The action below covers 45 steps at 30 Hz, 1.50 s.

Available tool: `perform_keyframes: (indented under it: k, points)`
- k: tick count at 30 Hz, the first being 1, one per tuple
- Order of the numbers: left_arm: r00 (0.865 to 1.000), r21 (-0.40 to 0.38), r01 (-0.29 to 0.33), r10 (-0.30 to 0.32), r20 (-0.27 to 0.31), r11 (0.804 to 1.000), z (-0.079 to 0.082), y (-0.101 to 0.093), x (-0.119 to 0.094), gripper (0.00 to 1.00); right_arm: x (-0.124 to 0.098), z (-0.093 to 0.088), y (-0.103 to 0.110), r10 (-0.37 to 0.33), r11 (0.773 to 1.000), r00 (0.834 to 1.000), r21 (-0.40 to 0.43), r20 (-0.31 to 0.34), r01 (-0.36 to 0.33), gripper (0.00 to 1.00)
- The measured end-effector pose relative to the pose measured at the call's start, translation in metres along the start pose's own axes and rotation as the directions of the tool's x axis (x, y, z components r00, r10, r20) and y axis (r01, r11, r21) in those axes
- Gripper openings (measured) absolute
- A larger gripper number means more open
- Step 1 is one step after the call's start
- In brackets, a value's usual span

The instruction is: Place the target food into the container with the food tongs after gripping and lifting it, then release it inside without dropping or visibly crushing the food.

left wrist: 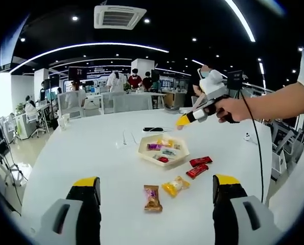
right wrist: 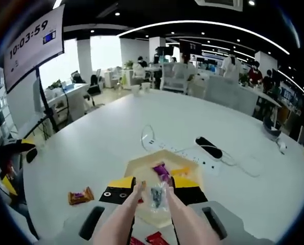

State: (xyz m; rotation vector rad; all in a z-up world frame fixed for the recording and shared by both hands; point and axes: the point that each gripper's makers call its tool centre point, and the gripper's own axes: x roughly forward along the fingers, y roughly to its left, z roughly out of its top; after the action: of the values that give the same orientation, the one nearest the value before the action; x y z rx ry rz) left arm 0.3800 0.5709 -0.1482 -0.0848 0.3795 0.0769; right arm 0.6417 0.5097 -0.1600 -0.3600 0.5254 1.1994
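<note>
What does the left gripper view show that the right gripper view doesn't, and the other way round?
Left gripper view: a hand holding the right claw above the tray, a yellow snack, and the open left claw.
Right gripper view: tongs pinching a clear packet over the tray, plus a power strip and a clock sign.
Both: the white table, the tray of snacks, the brown snack and the red packets.
</note>
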Motion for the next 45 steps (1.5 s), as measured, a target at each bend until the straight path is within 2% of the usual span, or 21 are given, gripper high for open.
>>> perform_keyframes:
  k: [5, 8, 13, 15, 18, 24, 30, 33, 35, 36, 38, 40, 45]
  points:
    - [1.0, -0.002, 0.019, -0.019, 0.01, 1.0, 0.002, -0.009, 0.007, 0.92, -0.025, -0.005, 0.002, -0.003, 1.0, 1.0, -0.012, 0.012, 0.003, 0.27]
    - [0.999, 0.009, 0.035, -0.035, 0.022, 0.999, 0.008, -0.02, 0.014, 0.92, -0.046, -0.013, 0.0, -0.013, 1.0, 1.0, 0.002, 0.026, 0.013, 0.27]
    - [0.999, 0.032, 0.042, -0.043, 0.027, 0.999, 0.02, -0.035, 0.021, 0.92, -0.065, -0.017, -0.004, -0.019, 1.0, 0.998, 0.018, 0.058, 0.018, 0.27]
    - [0.999, 0.049, 0.033, -0.034, 0.016, 0.998, 0.023, -0.038, 0.024, 0.92, -0.071, -0.022, -0.007, -0.012, 1.0, 0.998, 0.03, 0.065, 0.01, 0.27]
    - [0.999, 0.044, 0.021, -0.022, 0.023, 0.999, 0.032, -0.048, 0.026, 0.92, -0.079, -0.03, -0.003, 0.002, 1.0, 0.998, 0.005, 0.064, -0.003, 0.27]
    - [1.0, 0.056, 0.01, -0.01, 0.001, 0.998, 0.034, -0.064, 0.032, 0.92, -0.095, -0.044, -0.003, 0.017, 1.0, 0.997, -0.004, 0.08, -0.017, 0.27]
    - [0.999, 0.061, -0.037, 0.036, 0.006, 0.997, 0.043, -0.069, 0.027, 0.92, -0.114, -0.065, 0.008, 0.051, 0.999, 0.995, -0.016, 0.088, -0.05, 0.28]
    - [0.998, 0.066, -0.056, 0.056, 0.006, 0.996, 0.044, -0.071, 0.024, 0.92, -0.119, -0.075, 0.009, 0.065, 0.998, 0.994, -0.009, 0.089, -0.065, 0.28]
    - [0.997, 0.066, -0.082, 0.082, 0.007, 0.994, 0.044, -0.074, 0.022, 0.92, -0.124, -0.09, 0.014, 0.108, 0.994, 0.992, 0.007, 0.072, -0.109, 0.28]
    - [0.996, 0.065, -0.091, 0.09, 0.007, 0.994, 0.043, -0.076, 0.021, 0.91, -0.125, -0.095, 0.013, 0.102, 0.995, 0.992, -0.006, 0.068, -0.102, 0.28]
    - [0.995, 0.051, -0.1, 0.1, -0.006, 0.994, 0.039, -0.085, 0.019, 0.91, -0.13, -0.106, 0.014, 0.113, 0.994, 0.991, -0.009, 0.073, -0.113, 0.28]
    - [0.995, 0.045, -0.097, 0.097, -0.015, 0.994, 0.036, -0.095, 0.018, 0.92, -0.133, -0.114, 0.02, 0.154, 0.987, 0.986, 0.031, 0.064, -0.156, 0.28]
    - [0.993, 0.027, -0.111, 0.112, -0.026, 0.993, 0.025, -0.111, 0.016, 0.92, -0.141, -0.131, 0.025, 0.179, 0.984, 0.981, 0.011, 0.072, -0.18, 0.28]
